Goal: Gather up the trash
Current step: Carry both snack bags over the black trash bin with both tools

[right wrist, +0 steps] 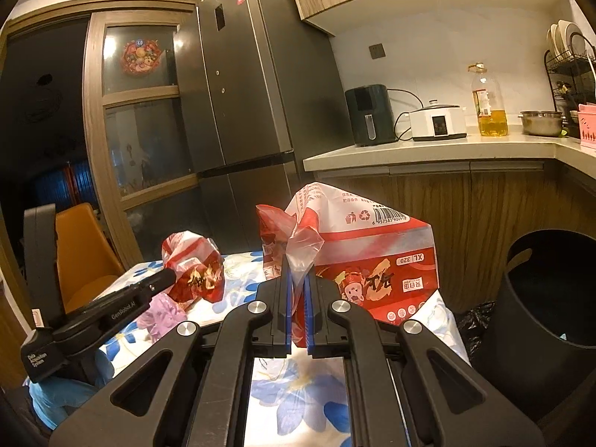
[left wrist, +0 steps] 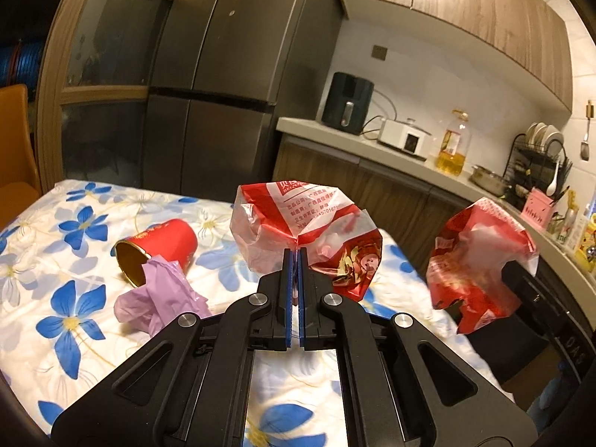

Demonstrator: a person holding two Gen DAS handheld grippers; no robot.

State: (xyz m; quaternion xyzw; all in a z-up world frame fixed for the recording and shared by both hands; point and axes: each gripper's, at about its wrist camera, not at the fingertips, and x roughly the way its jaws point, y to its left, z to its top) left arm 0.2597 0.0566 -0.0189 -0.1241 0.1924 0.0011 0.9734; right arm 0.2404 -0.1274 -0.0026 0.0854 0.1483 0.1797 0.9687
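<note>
My left tongs (left wrist: 295, 251) are pinched nearly shut on a thin fold of a crumpled red-and-clear wrapper (left wrist: 298, 223), lifted off the surface (left wrist: 56, 298). My right tongs (right wrist: 297, 279) are closed almost as far on the clear flap of a bigger red plastic bag (right wrist: 372, 260), also in the air over the right edge of the surface. The dark bin (right wrist: 540, 298) stands on the floor just off that edge, mouth open. A red paper cup (left wrist: 160, 249) lies on its side toward the far left corner, with a crumpled purple bag (left wrist: 156, 298) spilling from its mouth. Both grips are on slippery film, so a quick swing could let either piece slide out. The big bag could also catch the bin's rim and fall outside it.
</note>
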